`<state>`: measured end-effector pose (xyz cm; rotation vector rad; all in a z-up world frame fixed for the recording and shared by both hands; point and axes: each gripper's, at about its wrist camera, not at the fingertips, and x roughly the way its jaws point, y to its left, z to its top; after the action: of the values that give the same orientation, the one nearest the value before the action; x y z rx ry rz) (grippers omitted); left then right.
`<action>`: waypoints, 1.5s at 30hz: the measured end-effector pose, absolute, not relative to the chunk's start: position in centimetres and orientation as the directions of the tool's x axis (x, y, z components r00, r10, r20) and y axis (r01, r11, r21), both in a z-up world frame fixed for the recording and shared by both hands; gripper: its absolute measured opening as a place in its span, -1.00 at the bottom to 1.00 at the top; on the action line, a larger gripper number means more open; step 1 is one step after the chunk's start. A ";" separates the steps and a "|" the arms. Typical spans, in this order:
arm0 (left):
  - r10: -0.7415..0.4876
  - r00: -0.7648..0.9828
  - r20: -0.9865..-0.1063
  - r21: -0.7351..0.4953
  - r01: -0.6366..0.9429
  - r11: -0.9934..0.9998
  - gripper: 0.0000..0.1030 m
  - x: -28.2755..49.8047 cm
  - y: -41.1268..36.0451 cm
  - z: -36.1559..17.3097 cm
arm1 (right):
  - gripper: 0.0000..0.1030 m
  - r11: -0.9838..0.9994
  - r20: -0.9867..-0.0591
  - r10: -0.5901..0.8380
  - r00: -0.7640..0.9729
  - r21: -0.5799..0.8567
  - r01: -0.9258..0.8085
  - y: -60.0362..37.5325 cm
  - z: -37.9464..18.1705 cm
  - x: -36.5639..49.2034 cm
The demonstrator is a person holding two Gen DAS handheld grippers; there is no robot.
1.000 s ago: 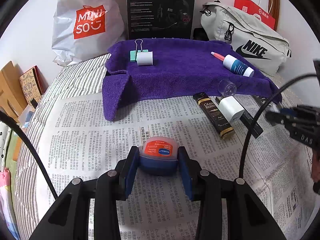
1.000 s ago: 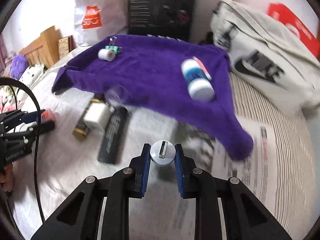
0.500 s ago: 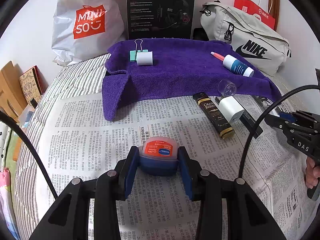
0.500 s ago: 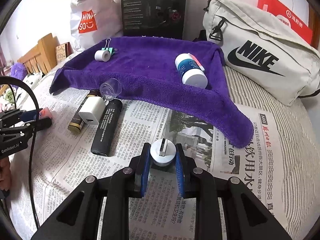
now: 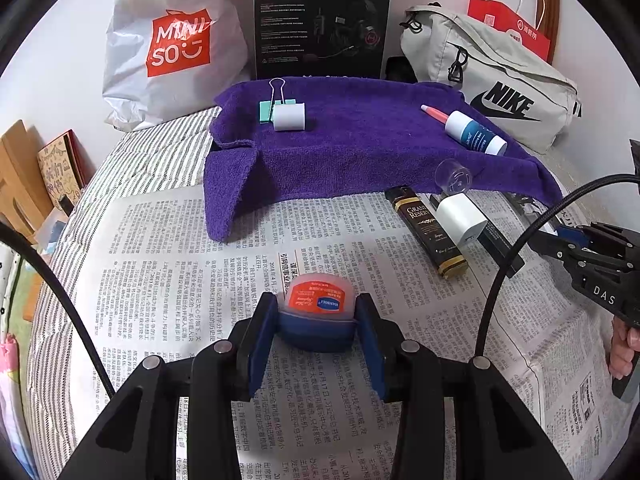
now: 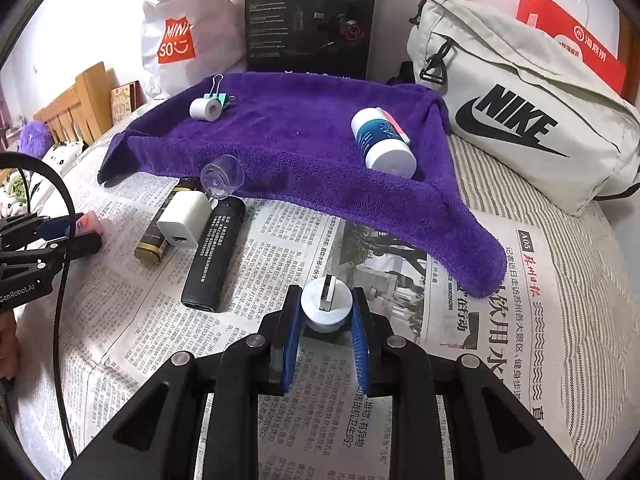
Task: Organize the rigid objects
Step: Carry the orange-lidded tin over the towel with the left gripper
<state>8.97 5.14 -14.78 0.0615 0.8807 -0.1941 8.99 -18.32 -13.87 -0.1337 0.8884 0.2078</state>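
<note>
Nearest, low in the left wrist view, the left gripper (image 5: 316, 322) clamps a small orange-lidded jar (image 5: 317, 309); low centre of the right view, the right gripper (image 6: 325, 322) grips a white round adapter (image 6: 326, 307), both over the newspaper (image 6: 472, 340). Mid-frame, a black stick (image 6: 214, 254), white charger (image 6: 183, 220), dark gold-trimmed tube (image 5: 426, 230) and clear cap (image 6: 222, 176) lie unsorted. Farther up, the purple towel (image 5: 360, 140) already carries a binder clip (image 5: 276, 106), white roll (image 5: 289, 117), pink pen (image 5: 434, 113) and white bottle (image 6: 382, 140). Roughly half seems done.
</note>
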 end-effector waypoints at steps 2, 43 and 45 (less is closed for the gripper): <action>-0.142 0.621 -0.771 -0.024 0.193 0.981 -0.26 9.0 5.1 -14.8 | -0.54 0.972 -0.781 0.134 0.610 -0.017 -0.235 -18.5 -13.9 9.0; -0.191 0.580 -0.792 -0.090 0.199 0.976 -0.33 11.0 6.6 -12.4 | -0.55 0.940 -0.786 0.283 0.550 0.114 -0.321 -19.7 -10.5 9.3; -0.196 0.587 -0.786 -0.100 0.193 0.976 -0.33 11.2 6.8 -11.8 | -0.55 0.936 -0.779 0.295 0.554 0.120 -0.330 -19.6 -9.8 9.6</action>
<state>11.20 6.84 -11.76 -0.0039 0.9161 -0.2270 9.65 -19.60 -9.76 -0.0415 0.9120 0.3692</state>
